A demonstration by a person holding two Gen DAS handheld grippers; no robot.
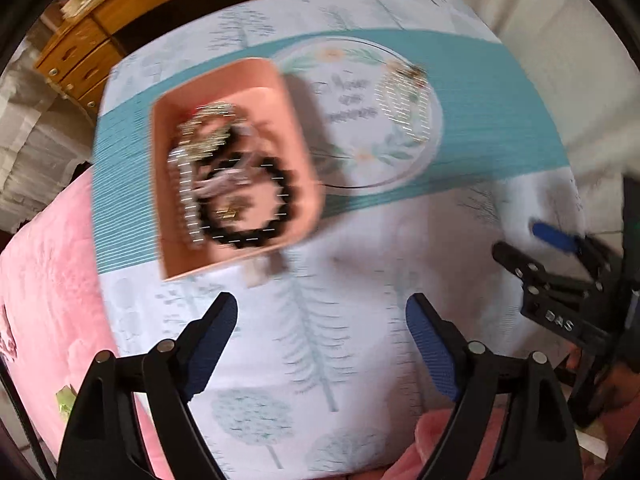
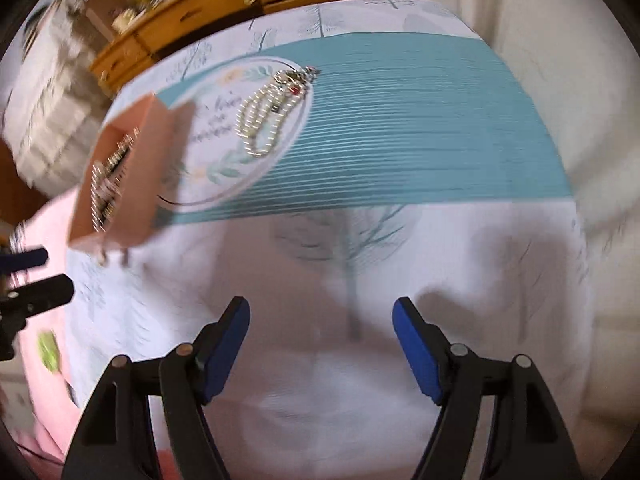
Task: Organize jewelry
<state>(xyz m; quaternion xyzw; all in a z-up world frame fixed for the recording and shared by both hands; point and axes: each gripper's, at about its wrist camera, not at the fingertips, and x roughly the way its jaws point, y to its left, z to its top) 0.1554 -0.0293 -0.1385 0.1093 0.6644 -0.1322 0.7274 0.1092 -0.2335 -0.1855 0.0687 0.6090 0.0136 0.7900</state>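
pink box (image 1: pixel 236 168) left of the round motif, on the tabletop (image 1: pixel 360 280) near its left edge (frames blurred) | bare cloth between box and both grippers | box holds black bead bracelet (image 1: pixel 256 204), pearl strand (image 1: pixel 188 200) | pearl necklace (image 2: pixel 264 116) on motif, right of box | left gripper (image 1: pixel 322 344) jaws spread, empty | right gripper (image 2: pixel 321 344) jaws spread, empty

Blur smears the jewelry (image 1: pixel 232 172) in the pink box (image 1: pixel 296 128).

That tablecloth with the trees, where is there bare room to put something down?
The white tree-printed tablecloth is bare in front of both open grippers, and the teal striped band is bare to the right. It is crowded inside the pink rectangular box and where the pearl necklace lies.
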